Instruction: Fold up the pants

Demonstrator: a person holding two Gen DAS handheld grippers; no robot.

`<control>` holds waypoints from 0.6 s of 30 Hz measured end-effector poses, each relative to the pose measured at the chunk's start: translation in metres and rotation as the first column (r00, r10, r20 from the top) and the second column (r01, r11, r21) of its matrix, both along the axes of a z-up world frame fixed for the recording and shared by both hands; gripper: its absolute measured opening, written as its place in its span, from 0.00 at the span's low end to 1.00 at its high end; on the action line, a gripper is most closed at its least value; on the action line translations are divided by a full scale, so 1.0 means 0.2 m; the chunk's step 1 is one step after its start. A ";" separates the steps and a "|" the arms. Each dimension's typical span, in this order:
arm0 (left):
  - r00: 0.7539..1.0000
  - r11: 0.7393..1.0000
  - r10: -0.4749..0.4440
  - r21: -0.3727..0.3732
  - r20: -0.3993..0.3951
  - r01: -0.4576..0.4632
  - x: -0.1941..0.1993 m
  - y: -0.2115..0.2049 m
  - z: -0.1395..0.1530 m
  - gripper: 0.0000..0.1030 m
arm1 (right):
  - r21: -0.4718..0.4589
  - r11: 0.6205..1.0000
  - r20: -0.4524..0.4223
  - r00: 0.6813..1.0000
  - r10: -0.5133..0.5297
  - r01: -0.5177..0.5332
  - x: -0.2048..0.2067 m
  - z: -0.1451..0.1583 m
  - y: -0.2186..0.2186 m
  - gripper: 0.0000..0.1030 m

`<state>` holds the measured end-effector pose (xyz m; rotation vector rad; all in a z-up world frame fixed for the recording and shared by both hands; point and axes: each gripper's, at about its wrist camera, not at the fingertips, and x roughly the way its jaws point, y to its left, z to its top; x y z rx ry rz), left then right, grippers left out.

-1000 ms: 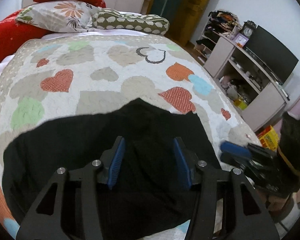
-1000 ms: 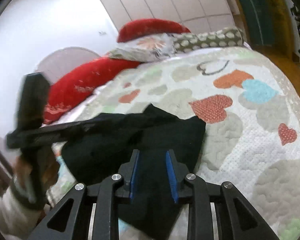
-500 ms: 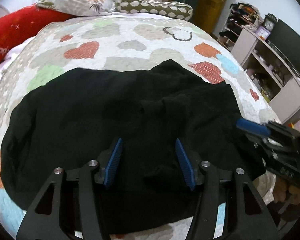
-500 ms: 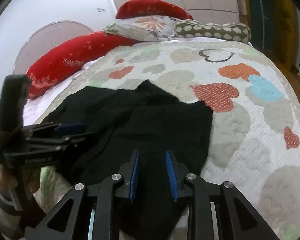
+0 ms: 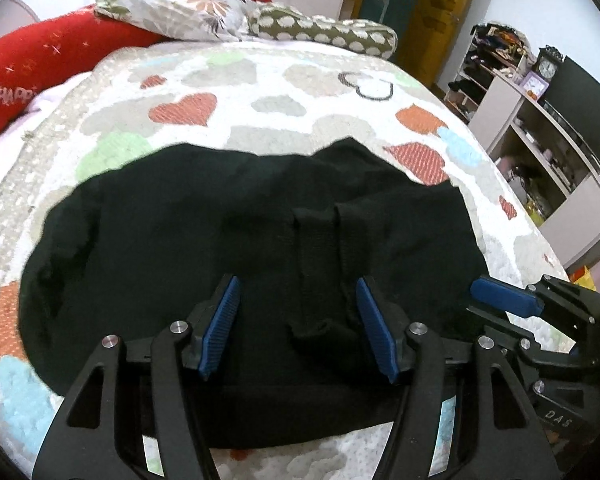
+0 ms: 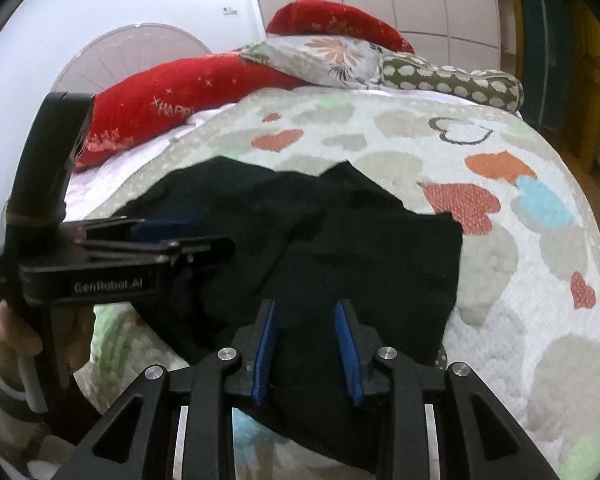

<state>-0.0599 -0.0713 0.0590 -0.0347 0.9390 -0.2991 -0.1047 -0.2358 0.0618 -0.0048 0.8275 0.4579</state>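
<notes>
A: Left wrist view first: any writing?

B: "DAS" in pale letters on the black body of the right claw (image 5: 504, 300) at the lower right, and "HAPP" on the long red cushion (image 5: 40, 68) at the head of the bed. The left claw (image 5: 296, 328) stands wide, its blue ribbed pads apart with nothing pinched. The crumpled black knit pants (image 5: 220, 240) lie on the heart-patterned quilt (image 5: 260, 92), spreading under and ahead of the left claw; a raised fold of cloth sits between its pads.

A: And the right wrist view?

B: "GenRobot.AI" reads along the side of the left claw (image 6: 172, 232), which reaches in from the left over the pants (image 6: 380, 248). "HAPP" shows again on the cushion (image 6: 180, 92). The right claw (image 6: 306, 344) is narrower but parted, the pants' near edge lying below and between its pads; whether they touch the cloth I cannot tell.
</notes>
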 end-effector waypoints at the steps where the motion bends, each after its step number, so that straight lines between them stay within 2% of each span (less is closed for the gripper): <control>1: 1.000 1.000 0.003 0.001 0.007 -0.003 -0.01 0.01 0.01 0.59 | 0.005 1.000 -0.003 1.000 -0.003 0.003 0.01 0.00 0.00 0.29; 8: 0.999 0.999 0.031 0.012 0.032 -0.032 -0.04 0.07 0.05 0.59 | 0.019 1.000 -0.023 1.000 -0.008 0.008 0.08 -0.02 0.07 0.32; 13: 0.997 0.997 0.069 0.011 0.038 -0.070 -0.05 0.12 0.05 0.59 | -0.001 1.000 -0.082 0.997 0.008 -0.008 0.10 -0.13 0.14 0.33; 18: 0.995 0.996 0.093 0.004 0.040 -0.093 -0.06 0.17 0.05 0.59 | 0.015 1.000 -0.047 0.999 0.001 0.000 0.10 -0.05 0.12 0.33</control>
